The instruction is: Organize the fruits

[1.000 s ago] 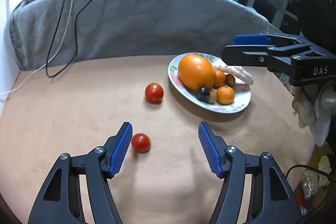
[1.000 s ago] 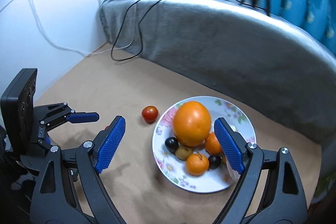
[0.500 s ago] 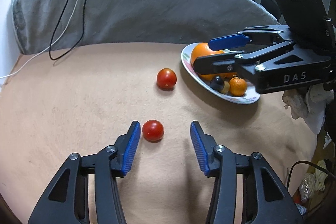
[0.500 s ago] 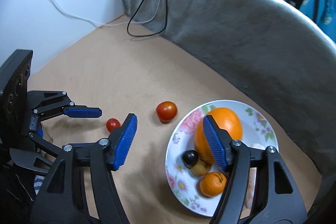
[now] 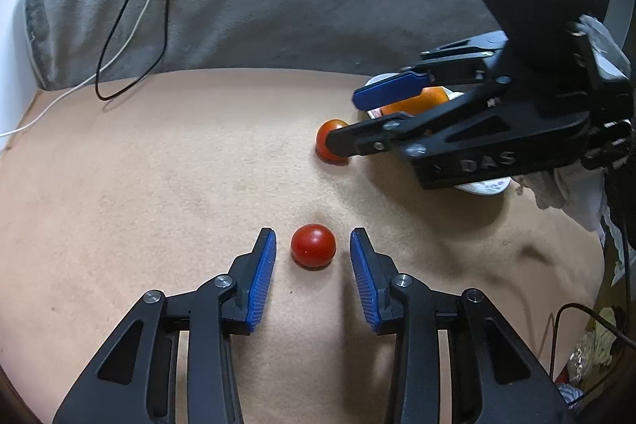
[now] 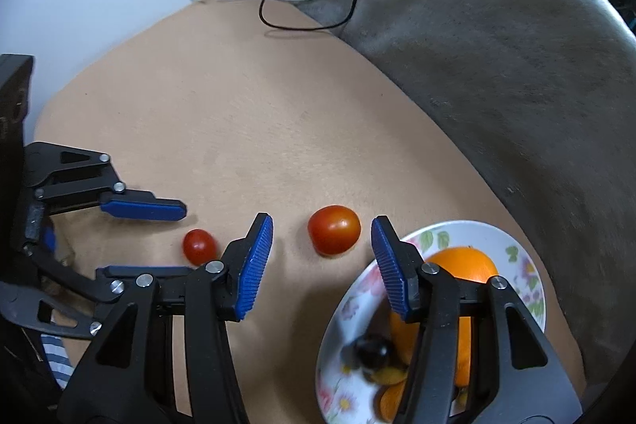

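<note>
Both claws have closed in, each released around a tomato: left [image 5: 313,251] on the small tomato [image 5: 313,245], right [image 6: 322,230] on the big tomato [image 6: 334,229]. Grabs look imminent.

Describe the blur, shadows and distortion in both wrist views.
Left wrist view: sharp; fisheye bends the grey blanket edge into an arc; a soft shadow lies under the small tomato. Right wrist view: the larger tomato is crisp with a small highlight, but the fruit on the plate near the bottom edge smears.
</note>
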`<state>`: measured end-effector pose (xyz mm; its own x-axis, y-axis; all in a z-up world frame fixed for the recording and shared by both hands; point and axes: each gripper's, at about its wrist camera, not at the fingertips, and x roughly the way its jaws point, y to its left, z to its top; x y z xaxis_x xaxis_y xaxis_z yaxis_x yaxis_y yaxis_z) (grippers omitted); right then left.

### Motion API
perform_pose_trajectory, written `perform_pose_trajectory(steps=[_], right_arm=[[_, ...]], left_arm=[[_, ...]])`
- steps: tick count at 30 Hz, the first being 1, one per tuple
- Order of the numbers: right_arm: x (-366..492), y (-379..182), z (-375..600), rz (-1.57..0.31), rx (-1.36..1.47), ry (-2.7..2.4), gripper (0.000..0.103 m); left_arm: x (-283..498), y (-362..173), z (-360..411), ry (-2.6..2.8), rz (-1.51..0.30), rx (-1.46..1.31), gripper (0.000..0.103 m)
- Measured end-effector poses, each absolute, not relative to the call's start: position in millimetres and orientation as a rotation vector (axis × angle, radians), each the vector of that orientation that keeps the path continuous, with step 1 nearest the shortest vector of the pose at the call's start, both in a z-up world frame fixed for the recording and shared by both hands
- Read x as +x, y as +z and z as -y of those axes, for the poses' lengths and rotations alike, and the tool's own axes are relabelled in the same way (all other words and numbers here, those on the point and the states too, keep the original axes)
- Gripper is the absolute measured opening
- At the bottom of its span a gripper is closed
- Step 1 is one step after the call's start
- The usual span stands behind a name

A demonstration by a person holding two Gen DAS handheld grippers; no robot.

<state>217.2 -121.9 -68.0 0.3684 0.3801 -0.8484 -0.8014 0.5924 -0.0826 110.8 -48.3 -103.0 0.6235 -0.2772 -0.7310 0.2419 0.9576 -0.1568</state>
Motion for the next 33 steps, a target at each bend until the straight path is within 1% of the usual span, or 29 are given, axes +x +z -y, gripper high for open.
perform_pose_trajectory(steps=[1, 9, 11, 15, 18, 20, 33], right_arm=[[219, -70, 120, -0.907, -0.553, 0.806, 0.048], [228, -84, 111, -0.931, -0.599, 0.797, 0.048], [229, -87, 108, -0.935, -0.615, 0.798, 0.048], [227, -95, 100, -0.944, -0.656, 0.793, 0.041], [226, -98, 97, -0.943, -0.666, 0.779, 0.039], [227, -100, 97, -0.941, -0.664, 0.772, 0.036], [218, -88, 108, -0.919, -0.58, 0.779, 0.035]], left_arm=[[112, -104, 49, -0.3, -0.849, -0.042, 0.035], [119, -110, 48, -0.307, -0.864, -0.038, 0.031], [120, -111, 49, -0.308, -0.867, -0.036, 0.029], [122, -112, 50, -0.306, -0.871, -0.04, 0.026], [123, -113, 50, -0.305, -0.873, -0.041, 0.024], [122, -113, 50, -0.303, -0.874, -0.038, 0.024], [114, -105, 53, -0.297, -0.854, -0.035, 0.024]])
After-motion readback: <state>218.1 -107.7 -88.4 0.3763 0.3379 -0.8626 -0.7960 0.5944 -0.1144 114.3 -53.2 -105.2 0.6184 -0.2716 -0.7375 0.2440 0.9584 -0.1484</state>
